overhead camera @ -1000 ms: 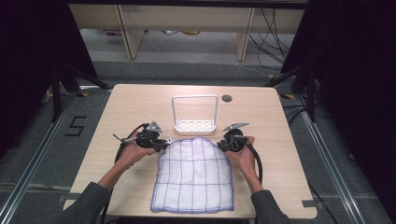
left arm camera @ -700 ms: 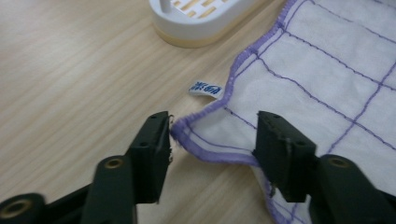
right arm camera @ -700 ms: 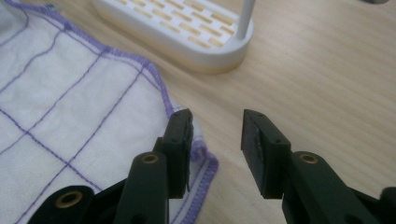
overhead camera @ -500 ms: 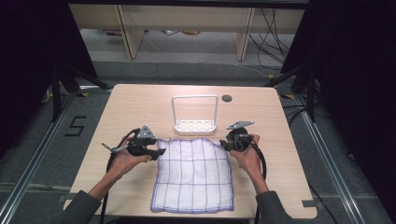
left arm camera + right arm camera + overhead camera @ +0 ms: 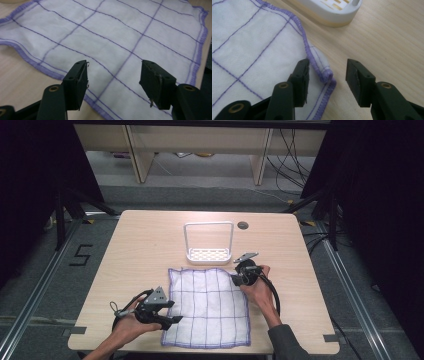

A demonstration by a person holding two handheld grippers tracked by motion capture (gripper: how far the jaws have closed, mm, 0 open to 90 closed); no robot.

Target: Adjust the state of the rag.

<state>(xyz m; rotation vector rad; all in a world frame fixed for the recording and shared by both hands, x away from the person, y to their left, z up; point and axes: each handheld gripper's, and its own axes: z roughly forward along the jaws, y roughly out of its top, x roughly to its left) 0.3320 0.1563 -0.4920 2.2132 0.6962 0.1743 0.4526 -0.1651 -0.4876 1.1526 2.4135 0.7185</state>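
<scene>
A white cloth (image 5: 207, 307) with purple grid lines and a purple hem lies flat on the near half of the wooden table (image 5: 140, 245). My left gripper (image 5: 174, 312) hovers at the cloth's near left edge. Its jaws have just been opening, and they stand open over the cloth (image 5: 112, 37) with nothing between them (image 5: 113, 82). My right gripper (image 5: 235, 280) is at the cloth's far right corner. Its jaws have also just been opening. They stand open (image 5: 327, 80) on either side of the rolled-up corner (image 5: 325, 72) without pressing on it.
A white rack (image 5: 208, 254) with a tall frame and a slotted base (image 5: 329, 10) stands just beyond the cloth. A round cable hole (image 5: 243, 225) sits near the table's far edge. Bare wood lies to the left and right of the cloth.
My left gripper has let go of the cloth's far left corner and moved along the left edge toward the person. The right gripper has stayed put, and its jaws have opened off the corner.
</scene>
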